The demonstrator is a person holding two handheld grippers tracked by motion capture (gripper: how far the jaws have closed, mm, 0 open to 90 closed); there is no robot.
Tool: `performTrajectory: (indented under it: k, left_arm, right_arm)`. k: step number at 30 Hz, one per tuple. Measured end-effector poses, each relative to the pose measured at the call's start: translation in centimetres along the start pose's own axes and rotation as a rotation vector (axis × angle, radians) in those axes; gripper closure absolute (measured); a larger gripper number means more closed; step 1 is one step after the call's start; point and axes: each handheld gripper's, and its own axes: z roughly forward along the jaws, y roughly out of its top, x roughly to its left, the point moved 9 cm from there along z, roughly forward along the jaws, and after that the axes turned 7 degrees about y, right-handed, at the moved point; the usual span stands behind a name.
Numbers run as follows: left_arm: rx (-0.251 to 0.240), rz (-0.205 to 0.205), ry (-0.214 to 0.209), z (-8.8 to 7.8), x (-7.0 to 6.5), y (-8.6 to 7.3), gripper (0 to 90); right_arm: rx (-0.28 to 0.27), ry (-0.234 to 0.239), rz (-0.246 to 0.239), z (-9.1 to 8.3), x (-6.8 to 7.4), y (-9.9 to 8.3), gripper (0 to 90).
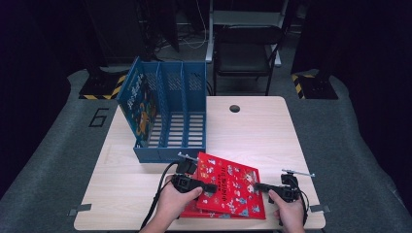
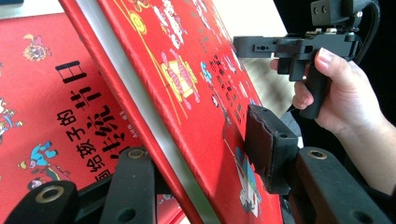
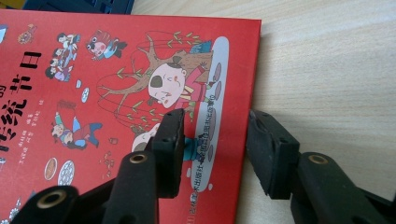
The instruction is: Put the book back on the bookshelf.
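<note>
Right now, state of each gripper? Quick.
Left gripper: closed on the top red book, its edge lifted off a second red book beneath.
Right gripper: open, jaws astride the top book's edge, not pressing.

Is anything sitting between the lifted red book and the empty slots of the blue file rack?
Nothing visible does. The top red book, clamped in the left gripper, lies just in front of the blue file rack, with bare table beside it. The two right slots look free; the left one holds a blue book.
</note>
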Motion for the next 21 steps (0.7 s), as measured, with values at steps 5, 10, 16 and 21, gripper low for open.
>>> performTrajectory:
  k: [5, 10, 16, 21]
  left_arm:
    - [0.000, -0.004, -0.002, 0.0, 0.0, 0.0, 57.4]
    - [0.002, 0.000, -0.004, 0.0, 0.0, 0.0, 57.5]
    - [0.011, -0.007, -0.080, -0.3, -1.0, 0.2, 62.5]
    - [0.010, 0.011, -0.078, -0.6, -1.6, 0.6, 63.9]
  right_arm:
    - [0.006, 0.028, 0.021, 0.2, -0.1, 0.0, 51.0]
    - [0.007, 0.013, 0.002, 0.4, 0.2, 0.0, 46.2]
    - [0.017, 0.031, 0.038, 0.4, 0.3, 0.1, 46.3]
    - [0.010, 0.044, 0.043, 0.4, 0.4, 0.2, 46.6]
